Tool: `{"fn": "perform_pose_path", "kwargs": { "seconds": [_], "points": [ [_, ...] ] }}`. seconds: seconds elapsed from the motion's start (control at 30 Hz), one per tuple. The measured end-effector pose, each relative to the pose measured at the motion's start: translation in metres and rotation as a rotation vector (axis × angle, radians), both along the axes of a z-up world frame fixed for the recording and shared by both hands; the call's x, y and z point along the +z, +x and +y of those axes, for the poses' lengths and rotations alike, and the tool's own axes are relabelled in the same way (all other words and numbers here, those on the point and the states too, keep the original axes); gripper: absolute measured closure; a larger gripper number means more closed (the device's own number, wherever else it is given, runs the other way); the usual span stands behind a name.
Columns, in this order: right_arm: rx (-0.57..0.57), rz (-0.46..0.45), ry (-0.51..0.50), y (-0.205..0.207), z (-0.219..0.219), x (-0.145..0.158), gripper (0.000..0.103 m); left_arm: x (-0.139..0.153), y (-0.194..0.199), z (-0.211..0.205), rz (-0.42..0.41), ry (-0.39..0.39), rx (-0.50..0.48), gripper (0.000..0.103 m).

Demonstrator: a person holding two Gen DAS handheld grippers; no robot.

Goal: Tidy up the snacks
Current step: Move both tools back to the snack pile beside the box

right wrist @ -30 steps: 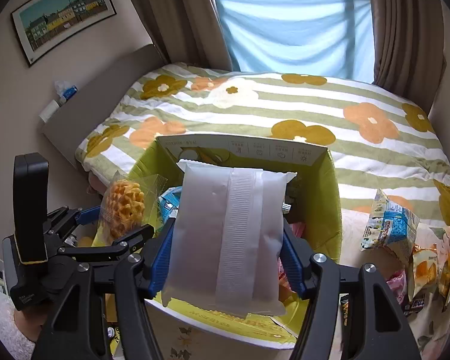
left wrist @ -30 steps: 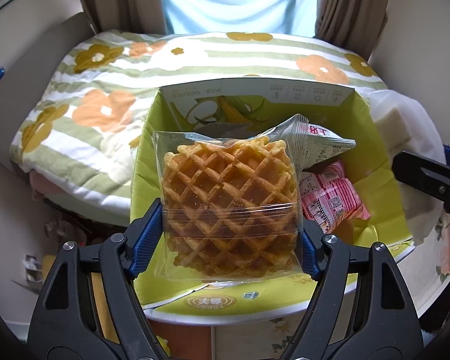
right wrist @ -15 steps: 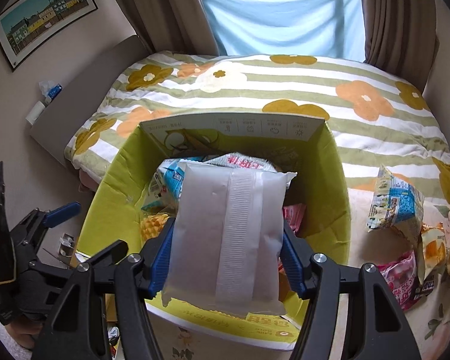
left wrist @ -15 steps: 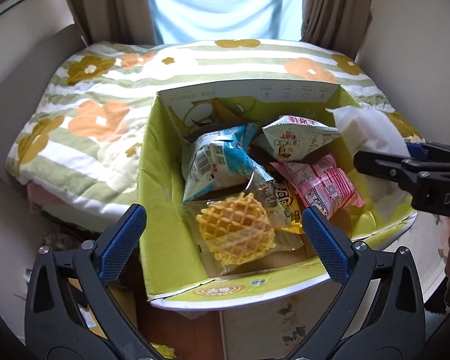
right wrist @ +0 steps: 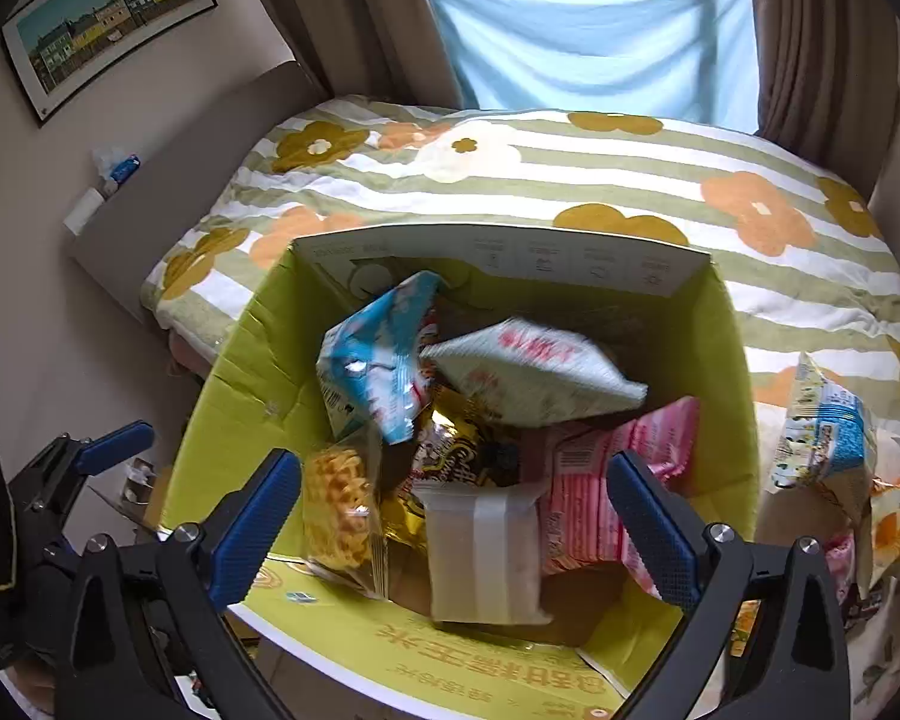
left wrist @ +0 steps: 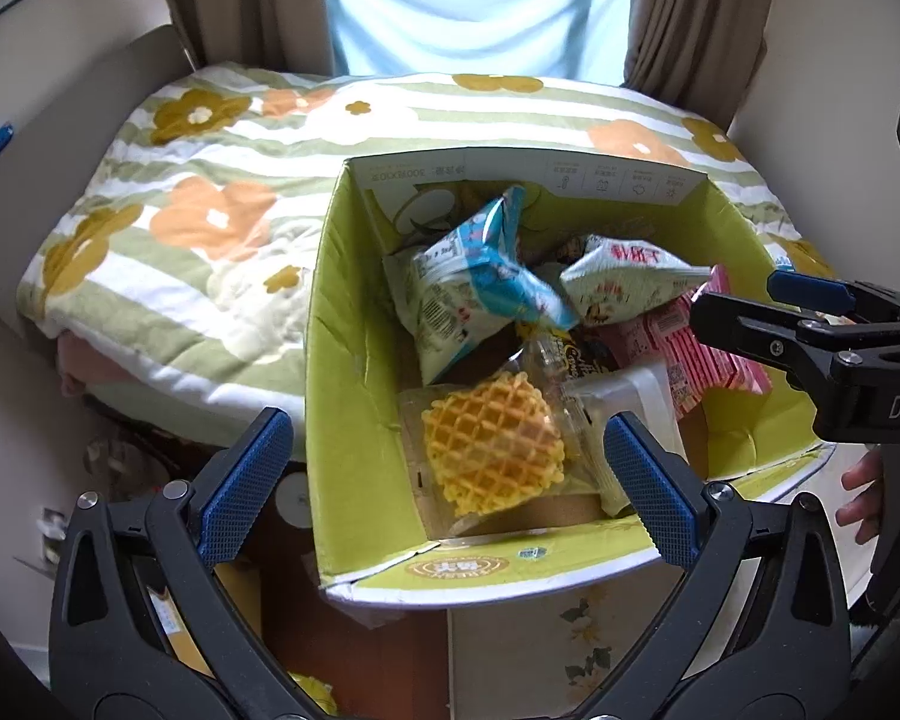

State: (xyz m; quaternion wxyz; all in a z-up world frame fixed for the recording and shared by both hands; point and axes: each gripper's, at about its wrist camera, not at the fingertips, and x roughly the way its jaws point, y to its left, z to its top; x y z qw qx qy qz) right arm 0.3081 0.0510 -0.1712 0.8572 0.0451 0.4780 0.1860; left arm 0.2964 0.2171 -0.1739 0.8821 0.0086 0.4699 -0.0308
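A yellow-green cardboard box [left wrist: 354, 396] [right wrist: 234, 396] holds several snack packs. A wrapped waffle [left wrist: 492, 444] [right wrist: 339, 510] lies at its near side, beside a white packet [right wrist: 480, 552] [left wrist: 630, 396]. A blue-white bag [left wrist: 480, 288] [right wrist: 384, 354], a white bag with red print [left wrist: 624, 282] [right wrist: 528, 372] and a pink pack [left wrist: 702, 354] [right wrist: 618, 480] lie behind. My left gripper [left wrist: 444, 480] is open and empty above the box's near left. My right gripper [right wrist: 450, 516] is open and empty above the box; it also shows in the left wrist view [left wrist: 810, 330].
The box stands against a bed with a flowered, striped quilt [right wrist: 570, 180]. More snack bags [right wrist: 822, 432] lie on a surface right of the box. Curtains and a window are behind the bed. A framed picture [right wrist: 102, 24] hangs on the left wall.
My left gripper opened and the waffle dropped into the box. Then my right gripper opened and the white packet fell in beside it. Both grippers hold nothing now.
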Motion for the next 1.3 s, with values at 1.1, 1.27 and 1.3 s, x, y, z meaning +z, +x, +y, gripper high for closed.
{"fn": "perform_pose_path", "kwargs": {
  "seconds": [1.1, 1.27, 1.3],
  "points": [
    [-0.127, -0.071, -0.002, -0.069, -0.128, 0.037, 0.001, 0.036, -0.038, -0.115, -0.077, -0.007, -0.127, 0.000],
    [-0.148, -0.087, -0.011, -0.082, -0.184, 0.044, 0.001, 0.043, -0.043, -0.173, -0.094, -0.011, -0.151, 0.001],
    [-0.156, -0.090, -0.015, -0.085, -0.198, 0.045, 0.001, 0.044, -0.043, -0.186, -0.096, -0.011, -0.161, 0.000]
  ]
}}
